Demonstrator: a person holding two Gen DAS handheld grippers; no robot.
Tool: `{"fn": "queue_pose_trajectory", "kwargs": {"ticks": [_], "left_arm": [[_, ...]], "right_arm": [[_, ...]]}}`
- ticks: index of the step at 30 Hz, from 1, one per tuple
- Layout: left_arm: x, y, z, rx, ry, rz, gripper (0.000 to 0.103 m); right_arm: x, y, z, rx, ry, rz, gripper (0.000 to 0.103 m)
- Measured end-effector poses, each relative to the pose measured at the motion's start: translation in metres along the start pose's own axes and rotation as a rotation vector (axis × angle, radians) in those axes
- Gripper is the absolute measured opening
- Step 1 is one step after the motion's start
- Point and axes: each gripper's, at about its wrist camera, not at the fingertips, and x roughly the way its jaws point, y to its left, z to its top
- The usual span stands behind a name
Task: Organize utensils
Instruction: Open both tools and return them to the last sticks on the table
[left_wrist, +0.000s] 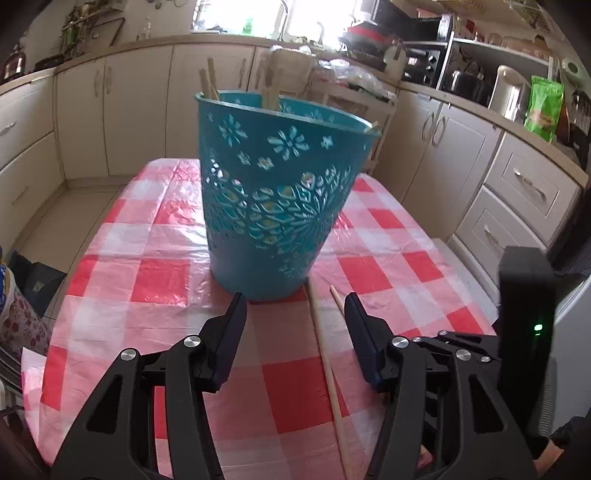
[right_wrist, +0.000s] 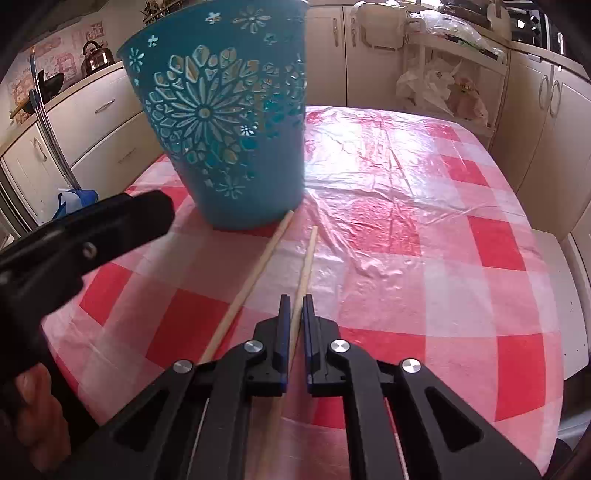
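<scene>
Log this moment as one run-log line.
left tongs: open, empty | right tongs: shut on wooden stick | second stick: on tablecloth | teal basket: upright, holds utensils

Bright blown-out window backlight, glare on the glossy tablecloth, fisheye-warped dark corners.

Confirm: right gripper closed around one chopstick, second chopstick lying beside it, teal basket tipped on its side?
Not tipped: the right wrist view shows the teal basket standing upright on the tablecloth. Rest holds: right gripper closed around one chopstick, second chopstick beside it.
</scene>
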Motion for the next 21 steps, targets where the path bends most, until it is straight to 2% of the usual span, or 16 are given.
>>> {"fn": "queue_pose_trajectory", "kwargs": {"ticks": [3, 8, 10, 13, 15, 17, 21], "left_arm": [[0.022, -0.016, -0.002, 0.046, 0.062, 0.022, 0.052], [0.059, -0.039, -0.003, 0.123, 0.155, 0.123, 0.052], [0.073, -0.044, -0.002, 0.151, 0.201, 0.152, 0.051], [0.079, -0.048, -0.004, 0.176, 0.226, 0.150, 0.035], [0.078, -0.055, -0.005, 0.210, 0.252, 0.122, 0.006], [0.075, -0.060, -0.009, 0.243, 0.268, 0.105, 0.005], [0.058, -0.056, -0.017, 0.226, 0.283, 0.038, 0.005]], "right_arm": [[-0.006, -0.021, -0.008, 0.041, -0.002, 0.004, 0.006], [-0.017, -0.045, -0.015, 0.101, -0.010, 0.019, 0.006], [-0.020, -0.051, -0.016, 0.135, -0.007, 0.053, 0.006], [-0.018, -0.064, -0.016, 0.230, -0.001, 0.127, 0.006], [-0.018, -0.071, -0.018, 0.288, -0.001, 0.178, 0.006], [-0.019, -0.076, -0.017, 0.334, -0.003, 0.219, 0.006], [-0.030, -0.082, -0.016, 0.389, -0.039, 0.285, 0.006]]}}
